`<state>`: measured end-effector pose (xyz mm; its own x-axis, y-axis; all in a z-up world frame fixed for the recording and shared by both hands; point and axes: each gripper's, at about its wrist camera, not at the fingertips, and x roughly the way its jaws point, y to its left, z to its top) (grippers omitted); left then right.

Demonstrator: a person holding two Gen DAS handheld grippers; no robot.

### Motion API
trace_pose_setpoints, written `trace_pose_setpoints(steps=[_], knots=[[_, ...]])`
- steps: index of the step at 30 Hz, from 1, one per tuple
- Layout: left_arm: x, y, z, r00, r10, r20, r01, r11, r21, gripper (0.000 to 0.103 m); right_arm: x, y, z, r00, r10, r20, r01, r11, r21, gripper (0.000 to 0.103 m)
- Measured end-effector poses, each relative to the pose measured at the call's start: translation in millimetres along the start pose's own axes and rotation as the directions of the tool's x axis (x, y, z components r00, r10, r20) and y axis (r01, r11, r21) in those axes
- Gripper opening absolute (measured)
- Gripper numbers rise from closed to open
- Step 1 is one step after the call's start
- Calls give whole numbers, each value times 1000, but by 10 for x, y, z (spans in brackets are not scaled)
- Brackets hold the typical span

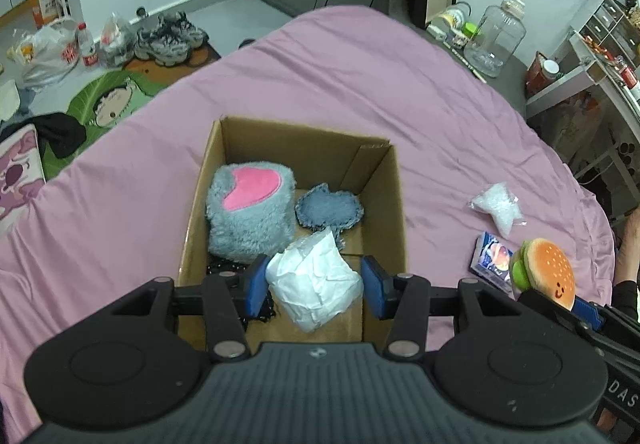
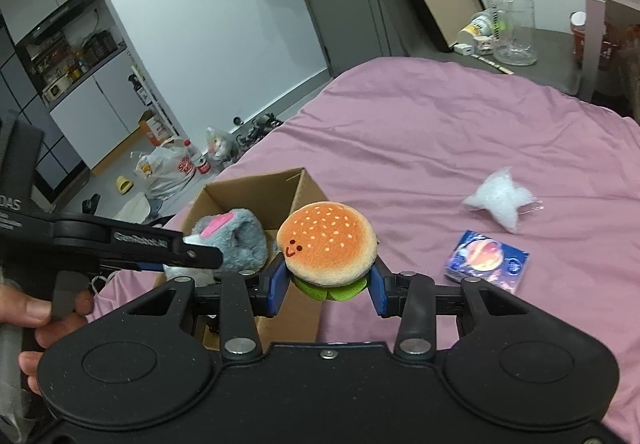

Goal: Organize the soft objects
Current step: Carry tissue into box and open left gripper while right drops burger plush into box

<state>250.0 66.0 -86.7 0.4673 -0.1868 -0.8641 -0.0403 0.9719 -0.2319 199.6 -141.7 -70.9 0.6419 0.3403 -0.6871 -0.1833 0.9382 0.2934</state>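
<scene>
A cardboard box (image 1: 394, 188) sits on the pink bed. Inside lie a grey fluffy plush with a pink heart (image 1: 250, 210), a blue denim heart patch (image 1: 329, 209) and a white crumpled soft packet (image 1: 314, 286). My left gripper (image 1: 316, 286) hovers over the box, jaws apart on either side of the white packet, which rests in the box. My right gripper (image 2: 328, 286) is shut on a plush hamburger (image 2: 328, 244), held above the bed just right of the box (image 2: 256, 190). The hamburger also shows in the left wrist view (image 1: 548, 272).
A clear bag of white filling (image 2: 500, 202) and a small blue tissue pack (image 2: 486, 260) lie on the bed (image 2: 440, 116) to the right. Shoes, bags and bottles clutter the floor at left. A big clear jug (image 1: 496, 36) stands beyond the bed.
</scene>
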Motion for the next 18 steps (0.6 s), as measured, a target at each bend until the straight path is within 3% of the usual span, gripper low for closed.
trace_pose_setpoints(steps=[9,13,18], knots=[[202,210,-126,994,73,-76,-74,997,-6,48,231,278,67,997,61,-37,-62,998,-32,41],[201,311,-139,992,96,-83,-96,995,-6,57,364,408,113,995,83,-47,-85,996,-40,41],[137,389,-119,995,53,-86,-55,998,-23,60,498,525,91,992,97,-76,-101,994,-50,42]])
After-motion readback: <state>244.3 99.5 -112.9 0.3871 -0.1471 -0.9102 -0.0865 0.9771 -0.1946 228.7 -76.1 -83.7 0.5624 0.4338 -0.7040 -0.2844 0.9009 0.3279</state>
